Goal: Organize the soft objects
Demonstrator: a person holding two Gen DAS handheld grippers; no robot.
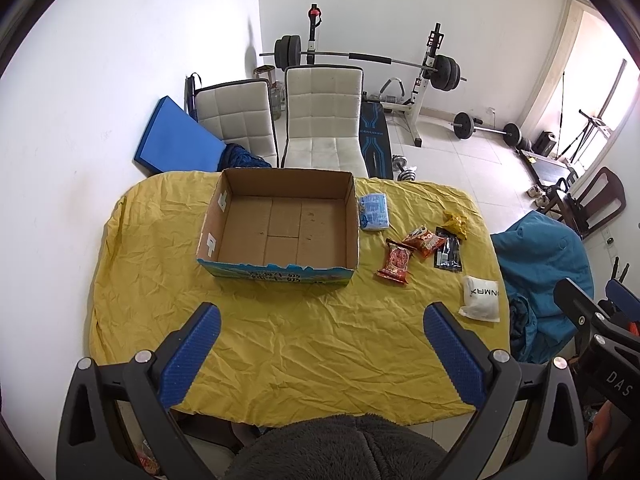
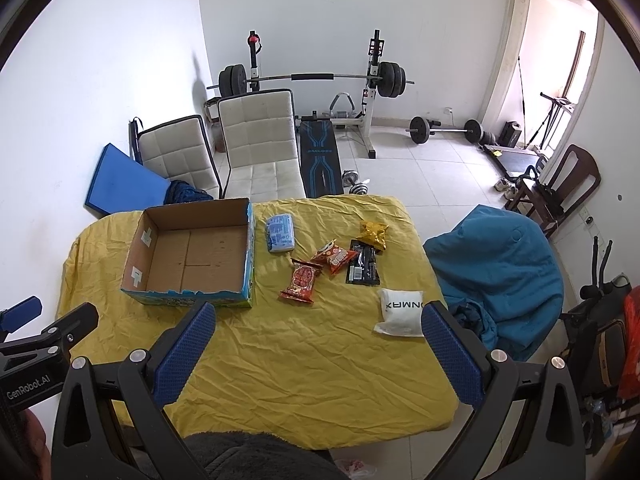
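An open cardboard box stands empty on the yellow tablecloth. To its right lie soft packets: a light blue pack, a red snack bag, an orange snack bag, a black packet, a yellow bag and a white pouch. My left gripper is open and empty over the near cloth. My right gripper is open and empty, the white pouch just beyond its right finger.
Two white chairs stand behind the table. A blue mat leans on the wall at the left. A teal-covered seat is at the table's right. Weight bench and barbells stand at the back.
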